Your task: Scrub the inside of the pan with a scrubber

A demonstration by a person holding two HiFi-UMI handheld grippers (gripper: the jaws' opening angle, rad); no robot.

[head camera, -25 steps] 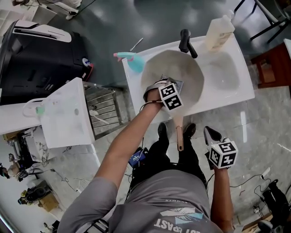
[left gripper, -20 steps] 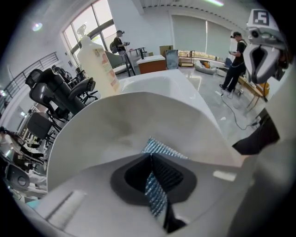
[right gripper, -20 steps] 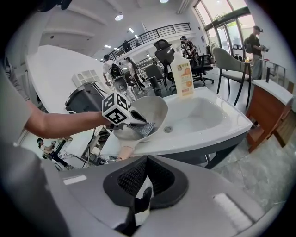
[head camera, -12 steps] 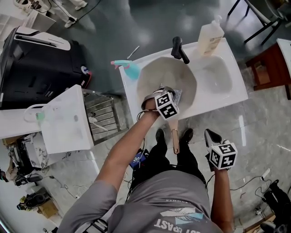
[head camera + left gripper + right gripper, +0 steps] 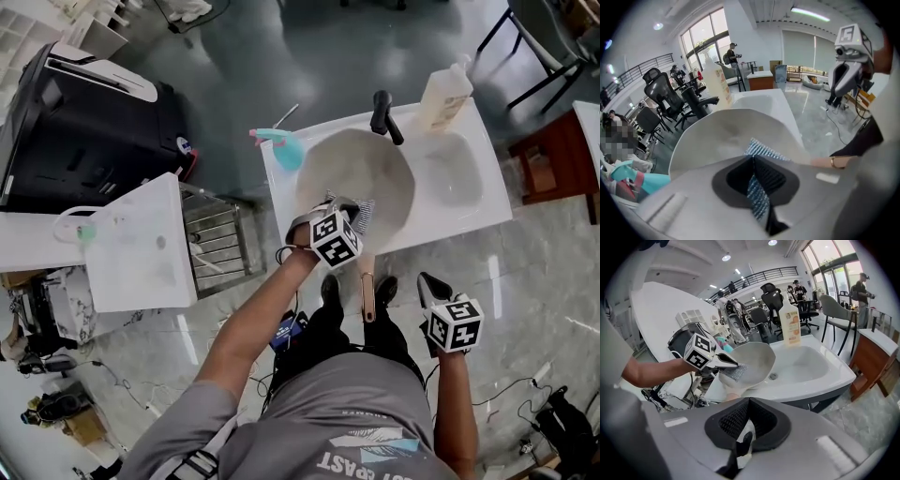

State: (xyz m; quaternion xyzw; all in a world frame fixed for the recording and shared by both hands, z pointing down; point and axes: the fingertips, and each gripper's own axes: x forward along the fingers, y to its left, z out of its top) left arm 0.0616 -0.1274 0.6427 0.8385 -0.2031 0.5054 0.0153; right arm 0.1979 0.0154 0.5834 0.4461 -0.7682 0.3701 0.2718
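While its jaws are pressed tight together on a silvery mesh scrubber [image 5: 364, 216], the left gripper [image 5: 351, 214] slants down over the near side of the pan [image 5: 361, 169]. The left gripper view shows the mesh pinched between the dark pads, its free end fanning out ahead of them above the pan's pale inside. The scrubber's free end sits just inside the pan's near rim; no view shows whether it touches the pan's surface.

The pan is wide, light grey and tipped, and it rests on the white worktop [image 5: 277, 192]. Its copper-coloured handle [image 5: 368, 286] juts past the worktop's near edge toward the person.

The right gripper [image 5: 428, 279] is held off the worktop, to the right of the pan's handle and apart from it. It points toward the pan, with its jaws together and nothing seen between them.

Just beyond the pan's far rim stands a black faucet [image 5: 382, 108]. A sunken basin [image 5: 459, 173] lies right of the pan in the same worktop. A pale soap bottle [image 5: 443, 92] stands at the far right of the pan, behind that basin. A teal spray bottle [image 5: 281, 148] lies on the worktop at the pan's far left, close to the rim.

Well left of the pan, off the worktop, stand a white cabinet top [image 5: 141, 244] and a black case [image 5: 84, 131].
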